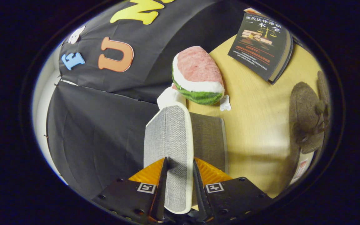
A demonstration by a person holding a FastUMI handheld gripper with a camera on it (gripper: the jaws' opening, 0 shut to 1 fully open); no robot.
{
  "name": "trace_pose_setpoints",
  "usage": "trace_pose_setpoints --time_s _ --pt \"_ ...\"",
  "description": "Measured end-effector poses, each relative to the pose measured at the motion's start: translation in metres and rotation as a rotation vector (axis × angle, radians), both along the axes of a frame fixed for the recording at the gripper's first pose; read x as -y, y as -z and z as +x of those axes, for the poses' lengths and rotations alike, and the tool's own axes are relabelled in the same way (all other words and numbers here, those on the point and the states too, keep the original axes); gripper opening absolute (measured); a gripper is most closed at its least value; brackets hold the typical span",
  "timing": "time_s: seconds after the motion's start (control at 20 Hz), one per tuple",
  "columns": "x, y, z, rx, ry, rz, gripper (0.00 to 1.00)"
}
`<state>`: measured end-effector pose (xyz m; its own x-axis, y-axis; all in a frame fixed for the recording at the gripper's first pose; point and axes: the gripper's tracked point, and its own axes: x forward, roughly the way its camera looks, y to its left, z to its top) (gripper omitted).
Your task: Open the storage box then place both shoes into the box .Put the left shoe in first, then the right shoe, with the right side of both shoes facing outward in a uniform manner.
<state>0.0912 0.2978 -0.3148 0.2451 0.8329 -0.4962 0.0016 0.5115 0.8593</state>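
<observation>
My gripper (180, 162) is shut on a flat grey woven panel with a white edge (170, 137), which looks like the lid of the storage box. Both fingers press on its faces and the panel stands up on edge between them. Just behind it lies a darker grey fabric side of the box (209, 140), resting on the light wooden table (255, 125). A brown fuzzy shoe (308, 115) with a small bow lies on the table off to the right of the fingers. I cannot make out a second shoe for certain.
A watermelon-slice plush toy (198, 76) sits just beyond the box, with a small white tag (225, 103) beside it. A dark book (262, 45) lies farther back on the table. The black cloth wall (98, 125) hangs close on the left.
</observation>
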Motion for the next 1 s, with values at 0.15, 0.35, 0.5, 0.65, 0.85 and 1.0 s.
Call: trace_pose_setpoints --time_s 0.15,0.35,0.5,0.65,0.85,1.0 --pt "-0.007 -0.011 -0.001 0.021 -0.012 -0.016 0.05" --pt "-0.013 -0.032 -0.004 0.059 -0.02 -0.056 0.01" --pt "-0.024 -0.07 0.002 0.056 0.005 0.002 0.0" --pt "-0.045 -0.103 0.008 0.092 -0.019 -0.009 0.0" --pt "-0.095 -0.141 0.005 0.129 -0.065 0.013 0.0" --pt "-0.133 -0.161 0.005 0.128 -0.076 0.04 0.0"
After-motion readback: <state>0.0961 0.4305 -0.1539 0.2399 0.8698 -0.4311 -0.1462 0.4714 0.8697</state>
